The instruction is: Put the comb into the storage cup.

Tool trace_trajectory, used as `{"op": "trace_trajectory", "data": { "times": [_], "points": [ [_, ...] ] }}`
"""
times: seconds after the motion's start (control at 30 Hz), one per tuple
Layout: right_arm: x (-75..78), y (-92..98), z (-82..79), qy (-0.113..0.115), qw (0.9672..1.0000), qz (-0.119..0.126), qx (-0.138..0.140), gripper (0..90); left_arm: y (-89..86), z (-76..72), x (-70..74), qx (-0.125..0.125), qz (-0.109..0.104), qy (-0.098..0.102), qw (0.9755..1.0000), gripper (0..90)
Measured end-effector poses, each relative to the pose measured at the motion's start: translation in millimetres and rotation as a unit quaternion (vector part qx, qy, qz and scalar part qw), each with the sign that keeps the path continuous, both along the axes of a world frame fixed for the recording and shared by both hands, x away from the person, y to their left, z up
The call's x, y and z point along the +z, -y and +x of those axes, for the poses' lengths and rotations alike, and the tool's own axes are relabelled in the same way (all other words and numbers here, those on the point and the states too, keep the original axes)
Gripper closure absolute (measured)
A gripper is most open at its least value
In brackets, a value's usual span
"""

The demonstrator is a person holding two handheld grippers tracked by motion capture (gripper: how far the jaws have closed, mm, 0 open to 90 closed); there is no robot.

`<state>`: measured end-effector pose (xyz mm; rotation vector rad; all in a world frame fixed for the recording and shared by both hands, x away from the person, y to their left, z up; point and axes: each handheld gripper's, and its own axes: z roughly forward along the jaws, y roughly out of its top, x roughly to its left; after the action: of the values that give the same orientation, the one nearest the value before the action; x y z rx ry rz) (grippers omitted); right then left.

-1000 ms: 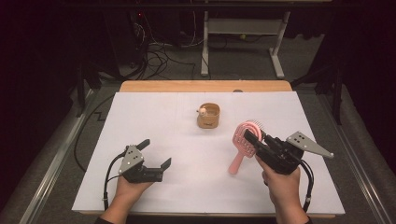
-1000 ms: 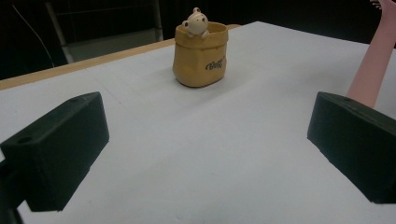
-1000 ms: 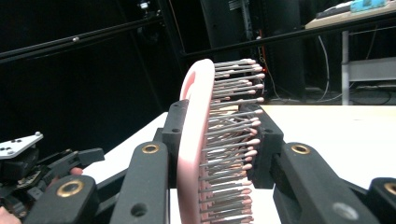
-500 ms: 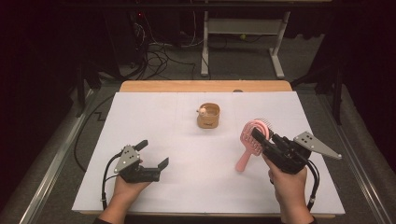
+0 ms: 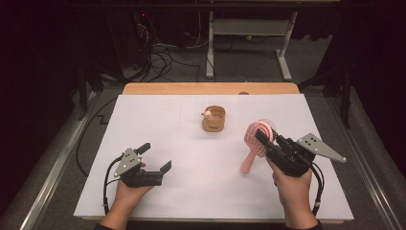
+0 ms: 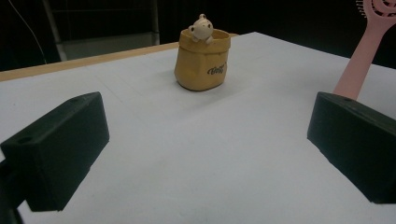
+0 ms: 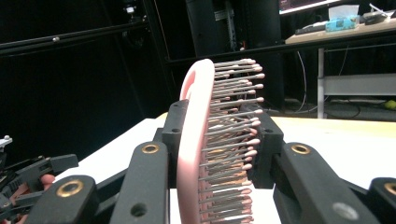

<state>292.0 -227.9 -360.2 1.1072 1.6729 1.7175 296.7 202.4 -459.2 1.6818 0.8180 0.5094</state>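
High view: pink hairbrush (image 5: 256, 139) is sitting clamped by its head in my right tool (image 5: 266, 142), handle slanting down toward the white surface (image 5: 191, 158). Yellow bag-shaped cup (image 5: 213, 119) is standing just beyond. My left tool (image 5: 154, 156) is resting released, grasping nothing.

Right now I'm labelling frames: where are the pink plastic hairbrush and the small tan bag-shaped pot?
pink plastic hairbrush (image 5: 250, 155), high view, on its handle.
small tan bag-shaped pot (image 6: 201, 65), left gripper view, on its front wall.
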Motion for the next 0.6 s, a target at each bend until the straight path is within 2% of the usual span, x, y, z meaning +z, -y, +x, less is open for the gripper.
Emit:
{"op": "trace_trajectory", "data": {
  "times": [0.13, 0.33, 0.6],
  "points": [
    [1.7, -1.8, 3.0, 0.004, 1.0000, 0.004, -0.001, 66.8, 0.2, 0.3, -0.1, 0.001, 0.003, -0.001, 1.0000, 0.0],
    [3.9, -4.7, 13.3, 0.004, 1.0000, 0.008, -0.003, 66.7, 2.6, 0.1, -1.1, -0.005, 0.019, 0.001, 0.9998, 0.0],
    [10.2, -9.4, 26.2, 0.010, 0.9999, -0.001, -0.011, 66.7, 2.8, -0.6, 0.3, -0.008, 0.019, 0.004, 0.9998, 0.0]
  ]
}}
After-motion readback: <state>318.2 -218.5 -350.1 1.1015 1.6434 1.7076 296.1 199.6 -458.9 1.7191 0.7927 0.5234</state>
